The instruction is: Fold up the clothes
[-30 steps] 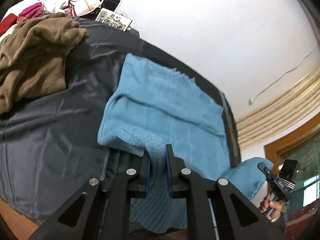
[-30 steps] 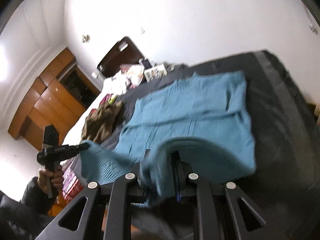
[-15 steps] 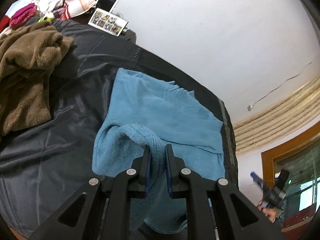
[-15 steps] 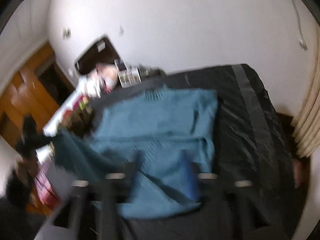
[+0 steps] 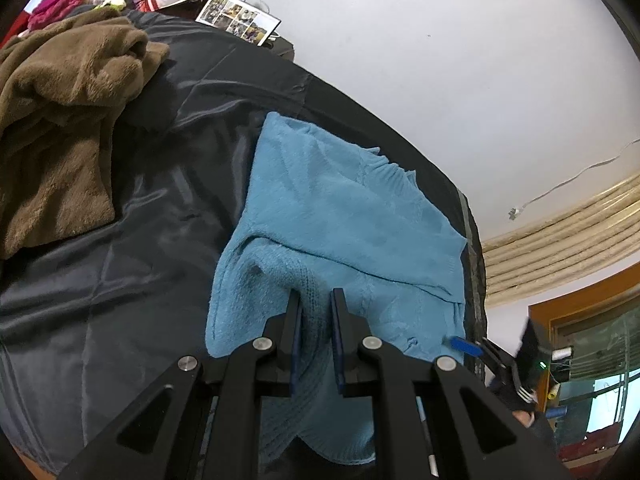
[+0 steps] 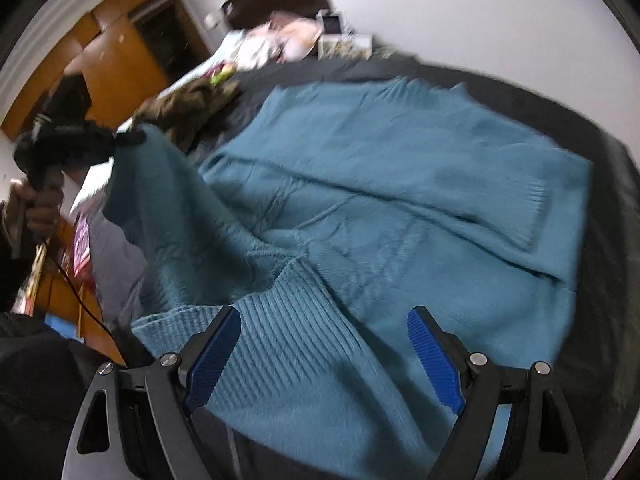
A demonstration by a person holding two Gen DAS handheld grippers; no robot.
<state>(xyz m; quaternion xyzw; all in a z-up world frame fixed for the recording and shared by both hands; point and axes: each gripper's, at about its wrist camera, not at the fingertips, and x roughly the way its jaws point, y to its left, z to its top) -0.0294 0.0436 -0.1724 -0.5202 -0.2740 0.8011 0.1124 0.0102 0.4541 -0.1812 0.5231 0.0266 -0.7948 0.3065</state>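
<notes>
Right gripper [image 6: 324,354] having released the sweater [image 6: 400,208], jaws opening.
Left gripper [image 5: 316,320] is pinching the sweater's hem at the bed's [image 5: 120,264] near edge.

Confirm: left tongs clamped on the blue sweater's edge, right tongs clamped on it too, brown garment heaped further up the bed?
Not quite. The right tongs are opening, pads off the blue sweater, per the right wrist view. Left tongs clamped on it; brown garment heaped further up.

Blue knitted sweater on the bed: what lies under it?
The blue knitted sweater lies on a dark grey satin bedcover, which shows all around it. Anything between sweater and cover is hidden.
</notes>
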